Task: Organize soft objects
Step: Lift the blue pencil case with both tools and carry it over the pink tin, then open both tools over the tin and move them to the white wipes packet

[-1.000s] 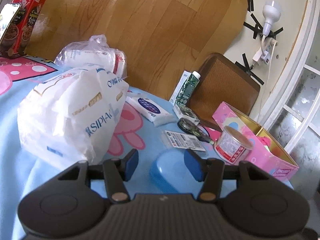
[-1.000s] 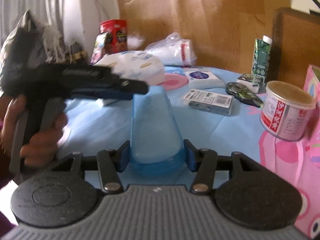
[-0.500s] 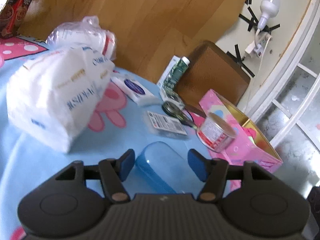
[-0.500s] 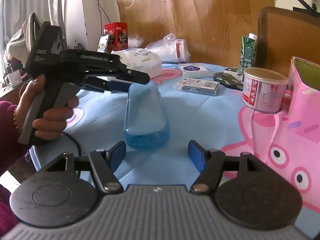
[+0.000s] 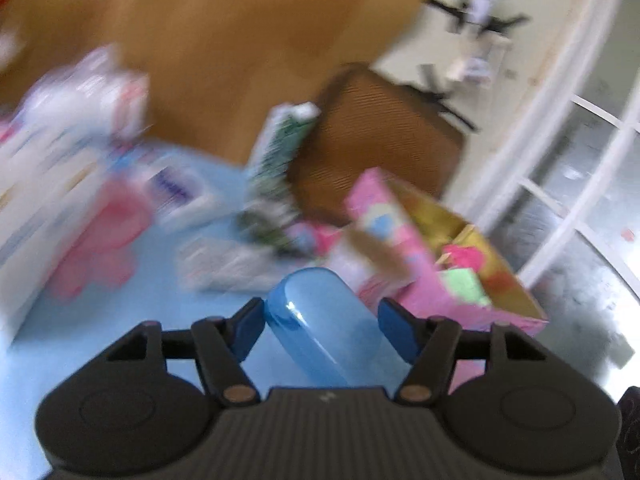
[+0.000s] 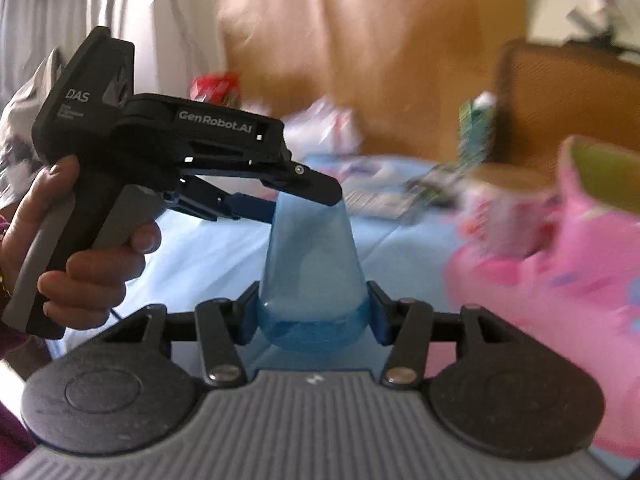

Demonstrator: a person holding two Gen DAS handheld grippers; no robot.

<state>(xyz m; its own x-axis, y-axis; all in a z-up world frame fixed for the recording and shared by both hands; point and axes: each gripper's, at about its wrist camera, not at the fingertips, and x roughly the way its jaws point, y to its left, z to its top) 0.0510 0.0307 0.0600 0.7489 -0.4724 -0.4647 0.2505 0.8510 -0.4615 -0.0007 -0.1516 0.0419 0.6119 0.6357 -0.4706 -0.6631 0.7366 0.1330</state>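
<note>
A translucent blue plastic case (image 6: 312,264), smooth and rounded, hangs between both tools above a table with a light-blue cartoon cloth (image 6: 208,256). The right hand-held gripper (image 6: 312,316) has its blue pads against the case's wide end, its jaws closing. The left hand-held gripper (image 5: 322,320), matte black and printed "GenRobot.AI" and "DAS", clamps the narrow end. A glossy pink cardboard box (image 5: 432,280) stands nearby, open.

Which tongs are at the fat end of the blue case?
The right tongs: their jaws are closing on the wide, dark-banded end of the blue case. The left tongs are at its narrow far end.
</note>
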